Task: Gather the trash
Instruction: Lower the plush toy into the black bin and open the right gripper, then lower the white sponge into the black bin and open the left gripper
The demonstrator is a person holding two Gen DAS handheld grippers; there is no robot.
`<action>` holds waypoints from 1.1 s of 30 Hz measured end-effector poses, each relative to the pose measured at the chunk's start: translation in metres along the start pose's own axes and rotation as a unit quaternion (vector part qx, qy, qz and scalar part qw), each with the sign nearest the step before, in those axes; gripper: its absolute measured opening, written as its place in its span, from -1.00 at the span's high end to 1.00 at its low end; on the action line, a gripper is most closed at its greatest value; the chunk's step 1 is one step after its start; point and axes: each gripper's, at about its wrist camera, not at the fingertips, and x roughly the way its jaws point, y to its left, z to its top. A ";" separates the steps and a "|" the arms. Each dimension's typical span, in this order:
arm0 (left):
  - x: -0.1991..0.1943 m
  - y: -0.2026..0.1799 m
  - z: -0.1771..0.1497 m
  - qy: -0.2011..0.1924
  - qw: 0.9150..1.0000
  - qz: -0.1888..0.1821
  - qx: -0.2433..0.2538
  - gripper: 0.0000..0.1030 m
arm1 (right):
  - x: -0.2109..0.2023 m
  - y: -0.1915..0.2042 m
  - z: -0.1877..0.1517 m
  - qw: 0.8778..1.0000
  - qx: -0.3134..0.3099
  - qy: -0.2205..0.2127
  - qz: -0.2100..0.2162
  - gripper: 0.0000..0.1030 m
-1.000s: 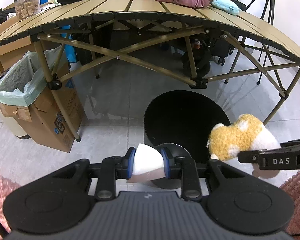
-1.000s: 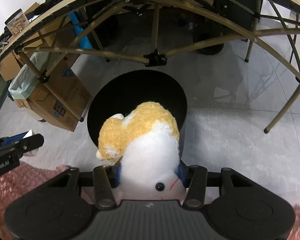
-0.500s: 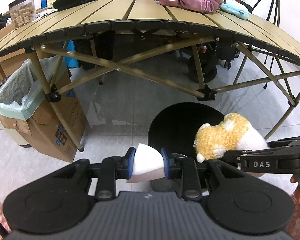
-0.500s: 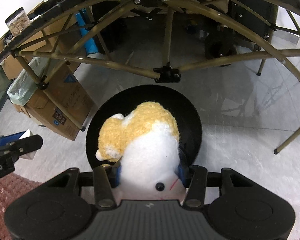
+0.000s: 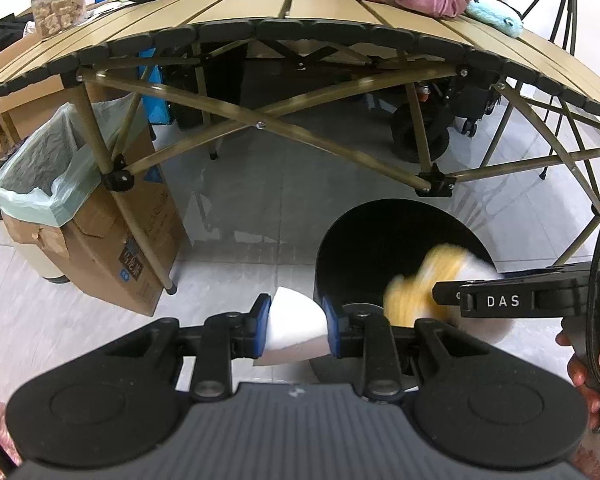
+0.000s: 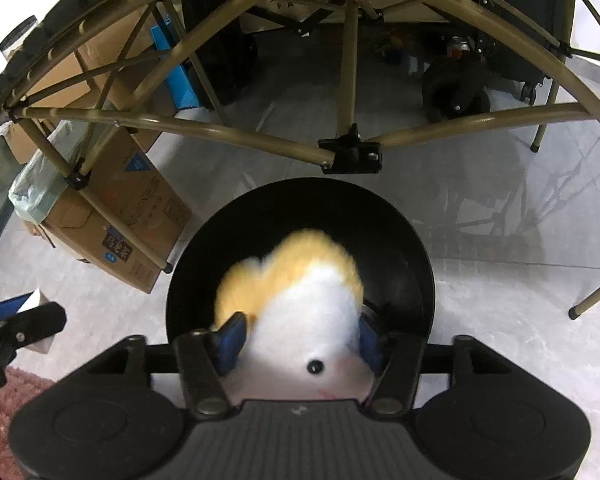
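While left wrist shows paper wad, right wrist shows plush.

Left hand-held gripper, pitched steeply downward, its blue pads drawn close and pressing both sides of a white wedge-shaped piece. Right hand-held gripper, likewise pitched steeply downward, jaws having just been opening, with a blurred yellow-and-white plush toy between the spread blue pads. Fingers of the person's right hand wrap the right gripper's handle at the left-wrist view's right edge.
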 end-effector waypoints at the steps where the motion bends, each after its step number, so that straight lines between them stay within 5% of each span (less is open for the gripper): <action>1: 0.000 0.001 0.000 0.000 1.000 0.000 -0.002 0.44 | 0.000 0.001 0.000 1.000 -0.002 -0.002 -0.002 -0.56; 12: 0.002 0.000 0.000 0.000 1.000 0.004 0.001 0.44 | -0.010 0.000 -0.002 0.999 -0.020 -0.023 -0.029 -1.00; 33: 0.012 -0.042 0.003 0.014 0.999 -0.014 0.051 0.44 | -0.043 -0.028 -0.010 0.992 -0.021 -0.057 -0.110 -1.00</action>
